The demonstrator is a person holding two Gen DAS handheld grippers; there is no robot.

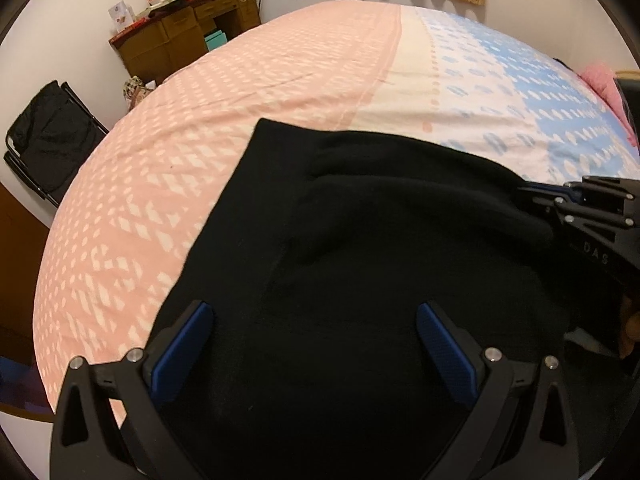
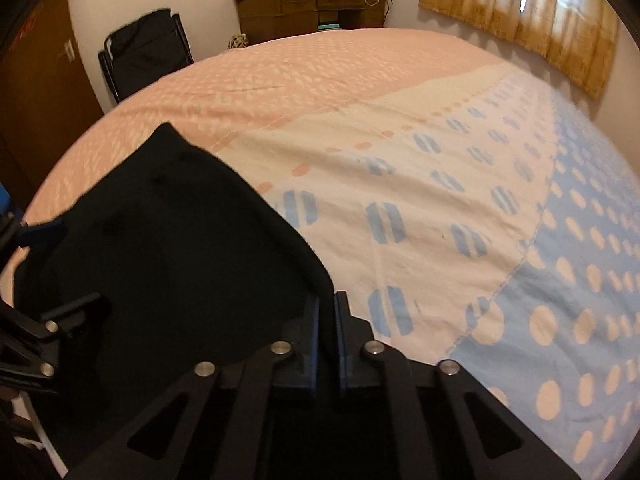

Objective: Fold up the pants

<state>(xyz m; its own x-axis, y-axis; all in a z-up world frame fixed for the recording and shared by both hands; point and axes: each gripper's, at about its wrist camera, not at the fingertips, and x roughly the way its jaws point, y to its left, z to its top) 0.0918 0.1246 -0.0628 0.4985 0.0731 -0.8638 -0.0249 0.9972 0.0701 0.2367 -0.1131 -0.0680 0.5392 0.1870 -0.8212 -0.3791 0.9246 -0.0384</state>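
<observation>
Pants (image 1: 360,240) — black, soft, limp (likely light), lying on the bed (image 1: 240,100). Right gripper (image 2: 327,300) pinches their edge; left gripper (image 1: 314,312) spread wide above them — take edges or corners.

Bed (image 1: 280,80) fills most of view, sheet in three bands: pink with white flecks, cream strip with blue striped ovals, light blue with cream dots. Black pants (image 1: 380,240) lie right on bed, bunched at near edge, mostly over pink band, spilling onto cream.
</observation>
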